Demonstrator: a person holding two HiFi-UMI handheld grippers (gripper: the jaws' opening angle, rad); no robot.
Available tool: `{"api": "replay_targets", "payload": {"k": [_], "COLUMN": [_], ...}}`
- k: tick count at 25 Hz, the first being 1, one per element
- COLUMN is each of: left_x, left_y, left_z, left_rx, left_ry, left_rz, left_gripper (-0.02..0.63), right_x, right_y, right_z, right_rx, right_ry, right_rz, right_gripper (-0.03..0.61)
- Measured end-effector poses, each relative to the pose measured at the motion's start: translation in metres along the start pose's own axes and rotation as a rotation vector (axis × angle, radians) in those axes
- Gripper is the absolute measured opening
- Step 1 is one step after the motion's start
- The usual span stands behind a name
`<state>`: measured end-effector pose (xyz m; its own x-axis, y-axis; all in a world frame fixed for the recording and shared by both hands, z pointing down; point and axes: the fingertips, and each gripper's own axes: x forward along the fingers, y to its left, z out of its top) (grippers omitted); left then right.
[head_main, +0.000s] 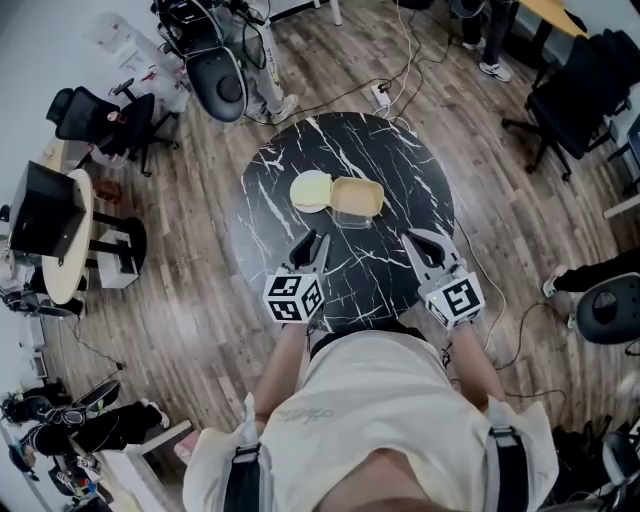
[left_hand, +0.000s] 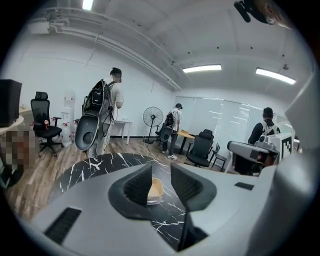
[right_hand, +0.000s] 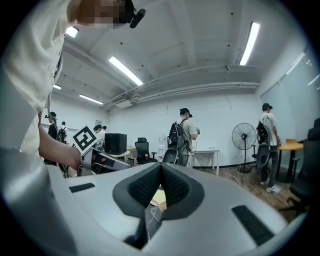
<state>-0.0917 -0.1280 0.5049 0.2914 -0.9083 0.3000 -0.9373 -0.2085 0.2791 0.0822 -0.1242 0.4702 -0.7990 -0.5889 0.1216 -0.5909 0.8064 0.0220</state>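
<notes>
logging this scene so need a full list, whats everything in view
table: 1, black marble, round, centre
box: 1, tan, open, on table's far half
lid: 1, pale yellow, round, on table against box's left side
floor: 1, brown wood, all round table
chairs: at least 2, black, far left and far right of room
fan: 1, black, standing by far wall
bystanders: 3 in left gripper view, pale tops, beyond table
left claw: 1, grey, jaws apart, empty, over table's near side
right claw: 1, grey, jaws together, empty, over table's near side
</notes>
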Motion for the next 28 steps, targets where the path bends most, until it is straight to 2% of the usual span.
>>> {"api": "replay_targets", "payload": {"k": [15,20,24,28], "left_x": [0.055,0.076,0.095,0.112], "left_y": [0.053,0.071,0.076,0.087], "left_z": [-0.087,-0.12,-0.137,-0.153], "left_rx": [-0.272,-0.364,-0.447,-0.492], "left_ry": [0.174,0.236,0.275,0.314], "left_rz": [0.023,0.042,0.023,0.037], "left_gripper": [0.127,0.127,0.127,0.127], "right_x": [0.004,0.005,0.008,0.01], "right_y": [-0.011,-0.013,-0.019,-0.027], "right_z": [-0.061,-0.068,-0.072,-0.078], "right_rx": [0.055,0.06,0.069,0.073], "right_ry": [0.124,0.154,0.165,0.184], "right_rz": [-0.057,-0.068,-0.076,-0.084], "right_gripper": [0.008,0.008,0.008,0.008]}}
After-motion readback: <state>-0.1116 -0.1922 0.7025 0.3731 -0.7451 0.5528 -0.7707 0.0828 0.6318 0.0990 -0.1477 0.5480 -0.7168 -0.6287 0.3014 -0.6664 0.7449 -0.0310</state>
